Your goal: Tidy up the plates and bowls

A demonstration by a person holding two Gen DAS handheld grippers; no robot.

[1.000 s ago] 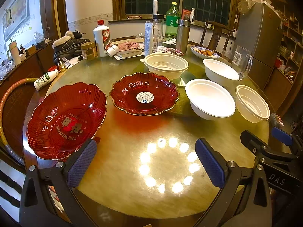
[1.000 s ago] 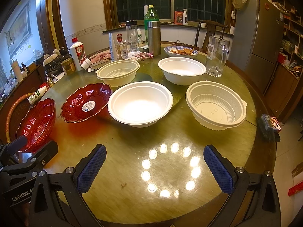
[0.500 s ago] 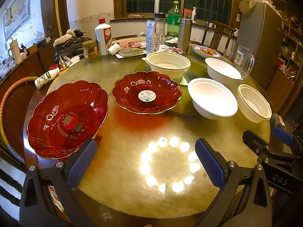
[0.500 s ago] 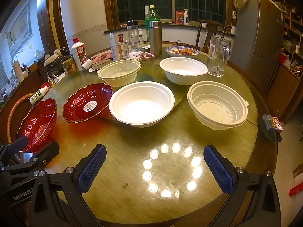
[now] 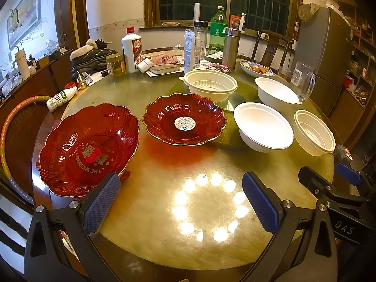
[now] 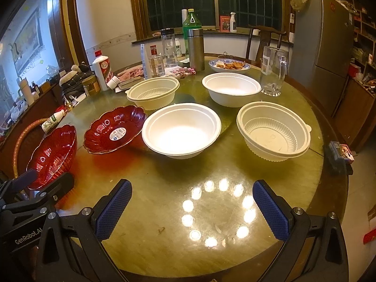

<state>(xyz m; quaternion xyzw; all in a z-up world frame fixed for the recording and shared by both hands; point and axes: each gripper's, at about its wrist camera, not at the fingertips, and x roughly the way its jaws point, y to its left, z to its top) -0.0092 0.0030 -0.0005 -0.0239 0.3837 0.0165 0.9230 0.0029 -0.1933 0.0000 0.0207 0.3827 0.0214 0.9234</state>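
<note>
Two red scalloped plates sit on the round table: a tilted one [image 5: 87,148] at the left edge and a flat one with a white label [image 5: 184,122] at centre. Several white bowls stand to the right: a smooth one [image 6: 181,129], a ribbed one [image 6: 272,131], and two farther back [image 6: 231,88] [image 6: 152,91]. My left gripper [image 5: 181,203] is open and empty, its left finger just in front of the tilted plate's rim. My right gripper [image 6: 191,208] is open and empty, short of the smooth bowl.
Bottles, a steel flask [image 6: 196,48], a glass pitcher [image 6: 273,70] and a dish of food [image 6: 229,65] crowd the table's far side. A small box [image 6: 339,151] lies at the right edge. A fridge [image 6: 329,47] stands at the right.
Both grippers have risen slightly and eased forward over the table; the plates and bowls appear a little lower in view. Nothing was grasped.
</note>
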